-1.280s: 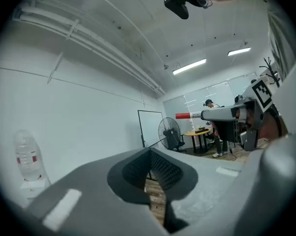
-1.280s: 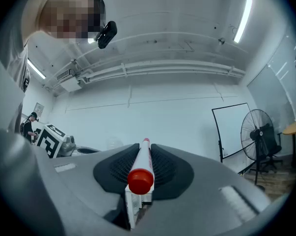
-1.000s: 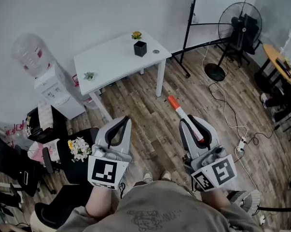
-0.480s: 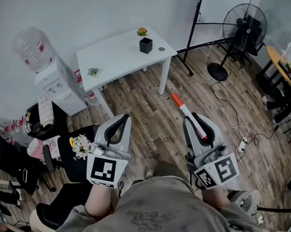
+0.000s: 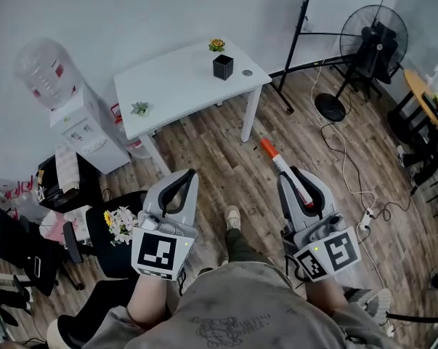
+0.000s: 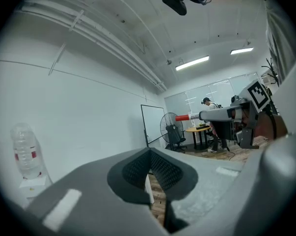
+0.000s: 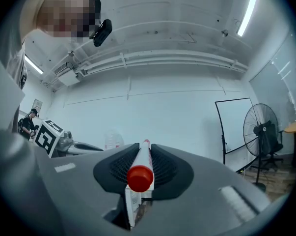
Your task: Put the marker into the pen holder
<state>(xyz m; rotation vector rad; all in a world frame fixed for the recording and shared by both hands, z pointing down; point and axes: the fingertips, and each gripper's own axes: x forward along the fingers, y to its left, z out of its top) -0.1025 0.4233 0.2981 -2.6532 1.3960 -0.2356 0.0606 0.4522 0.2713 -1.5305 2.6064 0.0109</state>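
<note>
Slim white marker [image 5: 275, 160], glossy red cap, clamped in grey right gripper [image 5: 296, 176]; left gripper [image 5: 186, 174] closed, empty; matte black square pen holder [image 5: 222, 67] near white table's [image 5: 171, 93] far right corner

Left tool [image 5: 184, 177] jaws together, empty; right tool [image 5: 289, 174] clamped on marker [image 5: 274, 159]; both level, side by side.

The floor [image 5: 219, 158] is grained wood plank with a slight sheen. At twelve o'clock the tabletop [image 5: 175, 89] looks smooth, matt white. The right gripper [image 7: 146, 149] is matt grey plastic with ribbed black pads [image 7: 165, 167]. The marker [image 7: 139, 177] has a glossy red plastic cap.
</note>
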